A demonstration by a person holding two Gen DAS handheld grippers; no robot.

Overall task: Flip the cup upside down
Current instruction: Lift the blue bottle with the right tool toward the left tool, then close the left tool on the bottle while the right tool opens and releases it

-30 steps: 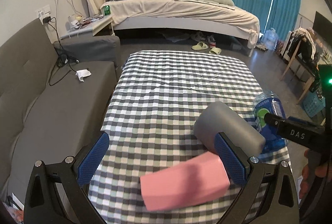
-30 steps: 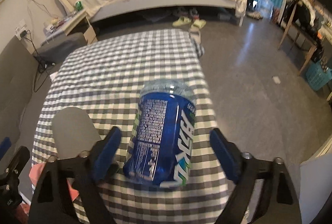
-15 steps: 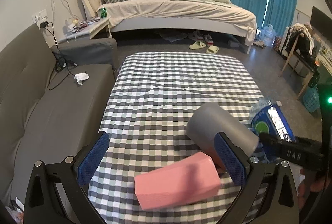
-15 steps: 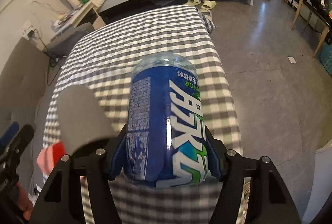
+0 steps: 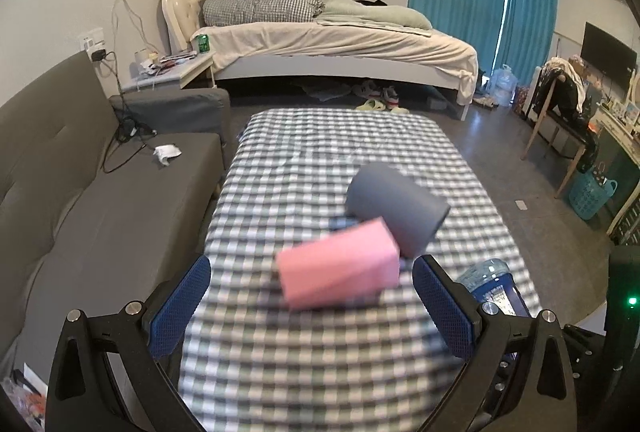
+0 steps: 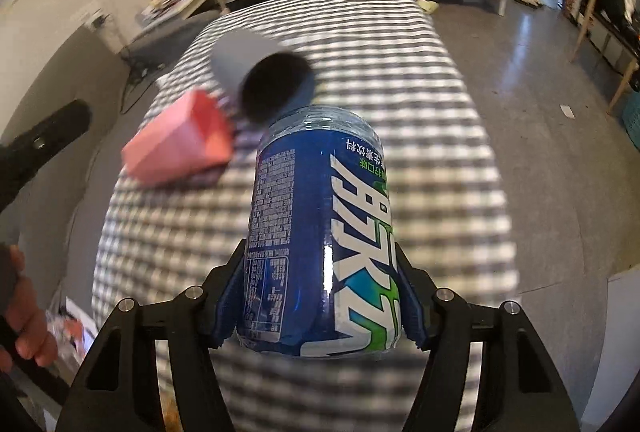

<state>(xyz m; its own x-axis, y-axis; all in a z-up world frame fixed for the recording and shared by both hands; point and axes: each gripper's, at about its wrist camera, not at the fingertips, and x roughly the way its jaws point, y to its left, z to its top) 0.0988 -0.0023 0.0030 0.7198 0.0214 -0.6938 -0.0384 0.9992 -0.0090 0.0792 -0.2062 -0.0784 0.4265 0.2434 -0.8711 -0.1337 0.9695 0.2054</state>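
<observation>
A grey cup (image 5: 396,206) is lying on its side on the checked bench (image 5: 320,352), its dark mouth (image 6: 276,88) showing nothing inside, touching a pink box (image 5: 340,272). The right gripper (image 6: 320,296) is clamping a blue-labelled bottle (image 6: 320,232); the left gripper (image 5: 312,304) is hanging wide, fingers (image 5: 180,300) gripping nothing.

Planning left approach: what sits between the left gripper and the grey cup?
Left wrist view: the pink rectangular block lies between the open left gripper and the tipped grey cup.
</observation>
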